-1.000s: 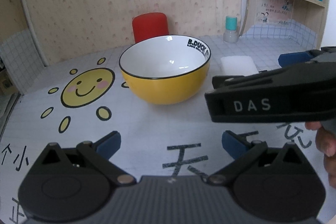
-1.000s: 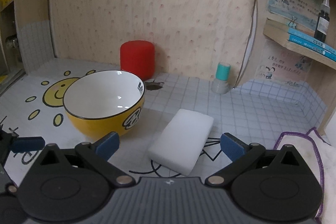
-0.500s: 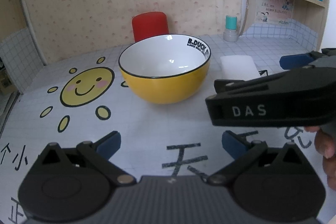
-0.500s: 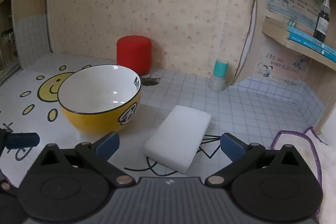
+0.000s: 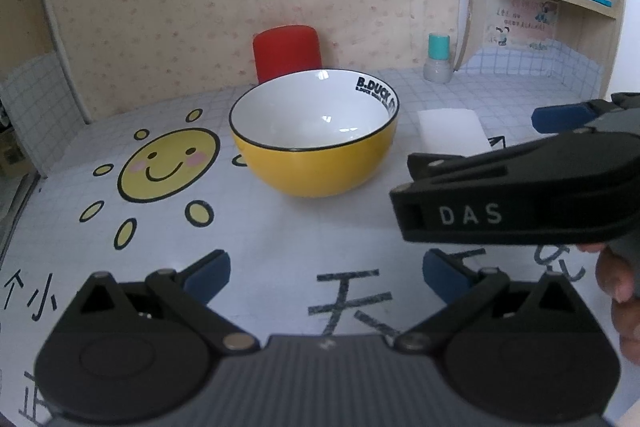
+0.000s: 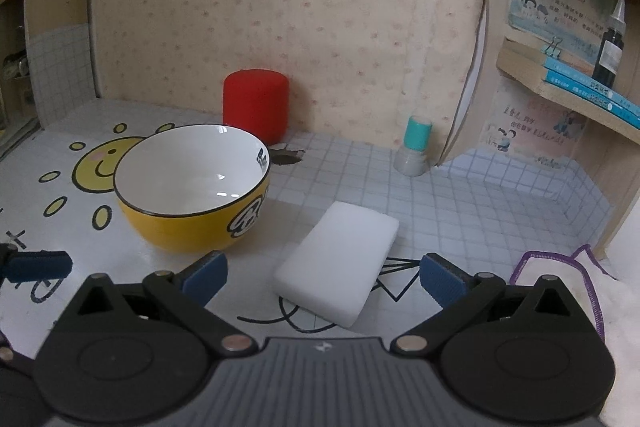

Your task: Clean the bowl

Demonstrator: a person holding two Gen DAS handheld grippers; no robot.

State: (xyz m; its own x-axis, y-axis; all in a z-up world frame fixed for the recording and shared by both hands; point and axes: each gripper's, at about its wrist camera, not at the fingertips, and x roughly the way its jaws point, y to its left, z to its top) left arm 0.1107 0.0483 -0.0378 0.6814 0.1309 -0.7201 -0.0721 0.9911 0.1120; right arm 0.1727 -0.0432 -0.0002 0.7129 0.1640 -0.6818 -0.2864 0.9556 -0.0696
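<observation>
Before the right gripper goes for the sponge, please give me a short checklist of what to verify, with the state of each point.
1. Right gripper open: ok, jaws spread, nothing between them.
2. Sponge free to take: ok, flat on the table, apart from the bowl.
3. Sponge lined up between the fingers: ok, it lies ahead in the gap.
4. Left gripper open and empty: ok.
5. Bowl upright and empty: ok.
6. Dirt inside the bowl: cannot tell, only white glaze shows.

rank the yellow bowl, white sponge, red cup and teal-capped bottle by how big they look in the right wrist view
1. yellow bowl
2. white sponge, nearest the camera, which may flatter it
3. red cup
4. teal-capped bottle
</observation>
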